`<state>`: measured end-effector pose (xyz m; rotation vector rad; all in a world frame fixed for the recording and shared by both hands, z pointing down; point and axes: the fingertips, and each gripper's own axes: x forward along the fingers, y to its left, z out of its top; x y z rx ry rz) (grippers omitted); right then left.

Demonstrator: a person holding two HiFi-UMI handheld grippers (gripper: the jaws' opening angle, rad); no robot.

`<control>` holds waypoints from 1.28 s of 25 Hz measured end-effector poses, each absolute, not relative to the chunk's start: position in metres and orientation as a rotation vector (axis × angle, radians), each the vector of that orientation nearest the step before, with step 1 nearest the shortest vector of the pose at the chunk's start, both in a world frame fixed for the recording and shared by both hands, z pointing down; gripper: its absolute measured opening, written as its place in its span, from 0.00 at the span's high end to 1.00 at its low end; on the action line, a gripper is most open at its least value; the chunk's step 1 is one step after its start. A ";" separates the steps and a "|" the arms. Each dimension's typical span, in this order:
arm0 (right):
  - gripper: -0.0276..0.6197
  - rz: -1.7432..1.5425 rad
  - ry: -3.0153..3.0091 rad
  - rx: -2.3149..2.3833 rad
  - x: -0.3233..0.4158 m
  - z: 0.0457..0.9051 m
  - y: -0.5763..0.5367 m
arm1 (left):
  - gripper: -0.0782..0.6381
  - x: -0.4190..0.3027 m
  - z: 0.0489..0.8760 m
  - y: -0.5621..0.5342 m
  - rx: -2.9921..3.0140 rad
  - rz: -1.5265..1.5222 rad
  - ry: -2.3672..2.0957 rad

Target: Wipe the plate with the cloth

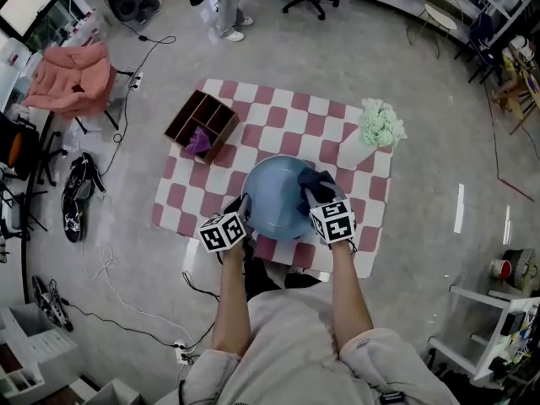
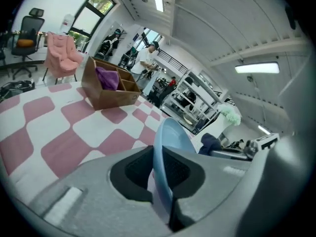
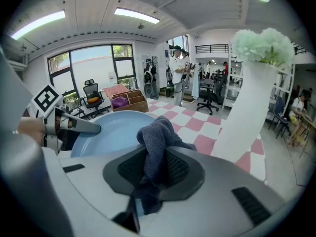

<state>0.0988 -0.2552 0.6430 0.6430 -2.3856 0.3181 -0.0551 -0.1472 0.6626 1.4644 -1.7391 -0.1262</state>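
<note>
A light blue plate [image 1: 274,194] is held tilted above the pink-and-white checked cloth on the table [image 1: 278,129]. My left gripper [image 1: 240,212] is shut on the plate's near left rim [image 2: 165,154], which runs edge-on between the jaws. My right gripper [image 1: 314,194] is shut on a dark blue cloth [image 1: 317,182], and the cloth [image 3: 157,142] bunches up between the jaws and rests on the plate's right side [image 3: 108,132]. In the right gripper view the left gripper [image 3: 84,127] shows at the plate's far rim.
A wooden divided box [image 1: 202,125] with a purple cloth [image 1: 199,142] stands at the table's back left. A white vase of pale green flowers [image 1: 369,133] stands at the back right, close to my right gripper. Cables, a chair and a person's legs [image 1: 226,7] lie beyond.
</note>
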 end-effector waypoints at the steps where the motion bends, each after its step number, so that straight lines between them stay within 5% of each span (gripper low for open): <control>1: 0.83 0.324 -2.399 0.648 0.107 0.641 -0.254 | 0.84 -0.052 0.671 -0.145 1.432 -0.122 -1.750; 16: 0.83 0.395 -2.547 0.616 0.174 0.625 -0.221 | 0.84 -0.048 0.733 -0.118 1.182 0.193 -1.959; 23: 0.83 0.427 -2.594 0.655 0.189 0.610 -0.210 | 0.82 -0.045 0.680 -0.111 1.308 0.226 -2.116; 32: 0.83 0.517 -2.634 0.585 0.200 0.607 -0.142 | 0.88 0.044 0.620 -0.038 1.478 0.113 -2.132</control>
